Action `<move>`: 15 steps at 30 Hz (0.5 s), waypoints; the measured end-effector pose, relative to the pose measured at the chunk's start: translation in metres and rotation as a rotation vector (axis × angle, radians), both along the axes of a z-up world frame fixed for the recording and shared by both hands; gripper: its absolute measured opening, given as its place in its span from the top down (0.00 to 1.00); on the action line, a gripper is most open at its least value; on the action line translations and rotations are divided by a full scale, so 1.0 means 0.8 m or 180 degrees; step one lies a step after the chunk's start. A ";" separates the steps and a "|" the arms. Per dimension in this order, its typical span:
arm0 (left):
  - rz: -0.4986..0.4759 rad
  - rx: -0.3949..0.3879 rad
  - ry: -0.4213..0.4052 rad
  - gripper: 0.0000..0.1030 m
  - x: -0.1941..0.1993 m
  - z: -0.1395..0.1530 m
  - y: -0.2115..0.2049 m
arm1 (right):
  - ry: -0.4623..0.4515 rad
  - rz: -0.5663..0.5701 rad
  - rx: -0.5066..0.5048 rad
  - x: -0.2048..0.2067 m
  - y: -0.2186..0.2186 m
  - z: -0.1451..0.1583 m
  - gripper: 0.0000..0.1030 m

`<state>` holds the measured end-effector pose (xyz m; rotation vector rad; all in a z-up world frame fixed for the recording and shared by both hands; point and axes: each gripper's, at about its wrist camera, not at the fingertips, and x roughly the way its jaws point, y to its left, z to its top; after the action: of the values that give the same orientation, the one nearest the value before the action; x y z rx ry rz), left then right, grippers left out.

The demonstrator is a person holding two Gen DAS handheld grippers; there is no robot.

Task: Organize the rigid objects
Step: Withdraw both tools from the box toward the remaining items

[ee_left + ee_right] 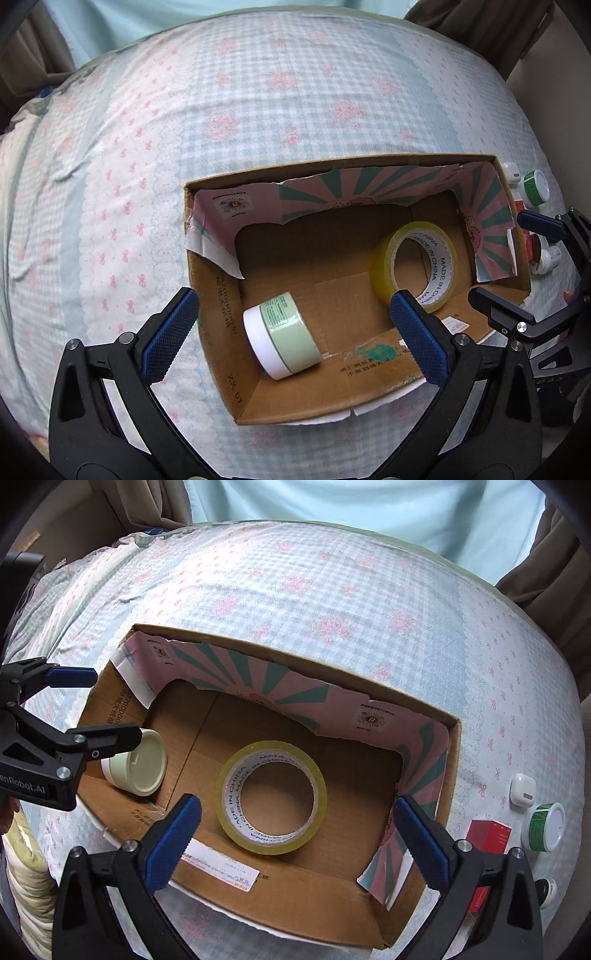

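An open cardboard box (218,306) lies on the bed, and it also shows in the right wrist view (280,897). Inside it lie a pale green jar with a white lid (282,339) on its side and a roll of yellow tape (413,264). The right wrist view shows the jar (138,762) and the tape (271,797) too. My left gripper (291,336) is open and empty above the box, over the jar. My right gripper (295,845) is open and empty above the tape. Each gripper shows at the edge of the other's view.
To the right of the box on the bedsheet lie a white earbud case (522,790), a green jar with a white lid (546,827), a red box (487,840) and a small white bottle (548,260). Curtains hang behind the bed.
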<state>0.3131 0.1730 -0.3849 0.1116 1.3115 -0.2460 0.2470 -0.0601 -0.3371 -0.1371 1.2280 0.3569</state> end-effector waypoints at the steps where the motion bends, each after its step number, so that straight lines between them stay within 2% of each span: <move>1: 0.0007 -0.0002 -0.0019 0.00 -0.004 0.007 0.002 | -0.0024 -0.0018 -0.0037 -0.003 0.000 0.006 0.00; 10: 0.0087 -0.0092 -0.0301 0.00 -0.052 0.097 0.011 | -0.0178 -0.0284 -0.0056 -0.042 -0.018 0.086 0.00; 15: 0.0132 -0.0181 -0.0465 0.00 -0.080 0.144 0.000 | -0.0197 -0.0582 0.0046 -0.070 -0.044 0.128 0.00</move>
<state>0.2495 0.1727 -0.2693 0.0531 1.1595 -0.2351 0.1914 -0.0954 -0.2348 -0.0229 1.1666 0.2009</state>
